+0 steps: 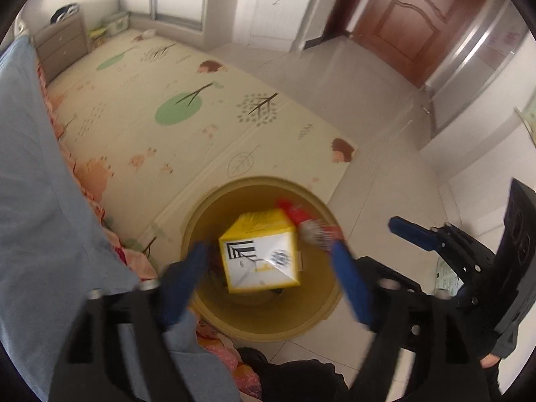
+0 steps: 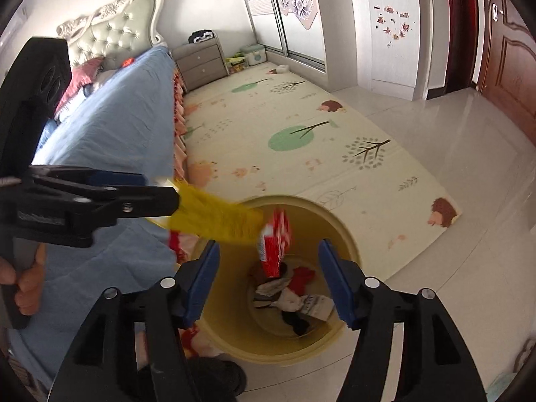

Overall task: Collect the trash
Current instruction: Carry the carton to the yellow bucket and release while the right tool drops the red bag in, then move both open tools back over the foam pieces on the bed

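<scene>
From the left wrist, the left gripper (image 1: 268, 264) gapes, released, with the yellow carton (image 1: 259, 251) falling into the yellow bin (image 1: 207, 315); a corner could clip the rim and bounce out. From the right wrist, the right gripper (image 2: 268, 279) hangs unclenched too, the red snack wrapper (image 2: 274, 244) tumbling just over the bin's mouth, light enough to drift onto the floor.

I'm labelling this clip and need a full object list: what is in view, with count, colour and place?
bin: one, yellow, on the floor by the bed
box: one, yellow and white, over the bin mouth, between the open left tool's fingers, untouched
packet: one, red and white, over the bin mouth
trash in bin: several pieces, mixed colours
bed: one, blue cover
nightstand: one, grey, beside the bed
mat: one, cream, tree print, on the floor
door: one, brown
left tool: blue fingers, open
right tool: blue fingers, open
</scene>
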`<state>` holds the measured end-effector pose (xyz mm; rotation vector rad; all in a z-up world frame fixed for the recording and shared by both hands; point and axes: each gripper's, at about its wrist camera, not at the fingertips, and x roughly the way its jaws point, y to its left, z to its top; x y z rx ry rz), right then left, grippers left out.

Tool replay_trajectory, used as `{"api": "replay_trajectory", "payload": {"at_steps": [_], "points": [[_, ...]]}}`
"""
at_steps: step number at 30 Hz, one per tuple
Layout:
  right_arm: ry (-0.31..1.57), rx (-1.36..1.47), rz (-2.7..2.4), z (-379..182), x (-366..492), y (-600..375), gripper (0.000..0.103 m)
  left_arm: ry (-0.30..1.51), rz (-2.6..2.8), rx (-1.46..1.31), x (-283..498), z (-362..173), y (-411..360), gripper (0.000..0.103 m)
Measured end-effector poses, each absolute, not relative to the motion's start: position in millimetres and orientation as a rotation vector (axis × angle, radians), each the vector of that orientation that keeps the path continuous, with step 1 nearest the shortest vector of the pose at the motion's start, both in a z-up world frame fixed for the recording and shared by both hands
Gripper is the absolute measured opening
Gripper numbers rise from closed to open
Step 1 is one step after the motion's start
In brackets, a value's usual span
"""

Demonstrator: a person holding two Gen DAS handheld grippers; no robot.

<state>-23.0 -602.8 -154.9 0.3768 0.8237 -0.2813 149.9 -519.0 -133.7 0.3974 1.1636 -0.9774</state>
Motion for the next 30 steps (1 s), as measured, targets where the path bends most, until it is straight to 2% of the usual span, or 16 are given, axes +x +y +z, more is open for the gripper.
{"api": "replay_trajectory", "payload": {"at_steps": [7,10,16,18,20,26,30], "points": [[0.833,0.425,-0.286,-168,-30,-606,0.061,1.186,-0.988,0.38,158,-140,-517,0.088],[0.818,0.435,-0.295,-167,-32,-607,0.061,1.143,-0.963,0.371,157,-135,-513,0.091],[0.748,0.42,-0.334,-146,-40,-600,0.072,1.006,-1.006,0.271,151,-107,-493,0.092],[0.709,0.414,-0.328,-133,-41,-594,0.077,0.947,-0.981,0.247,147,-91,-481,0.095],[0.654,0.402,-0.304,-116,-41,-584,0.078,0.885,-0.973,0.224,141,-73,-463,0.095],[0.443,0.299,-0.216,-56,-34,-526,0.094,0.699,-0.859,0.195,133,-20,-375,0.099],[0.399,0.242,-0.075,-26,-7,-472,0.095,0.655,-0.682,0.154,144,2,-296,0.099]]}}
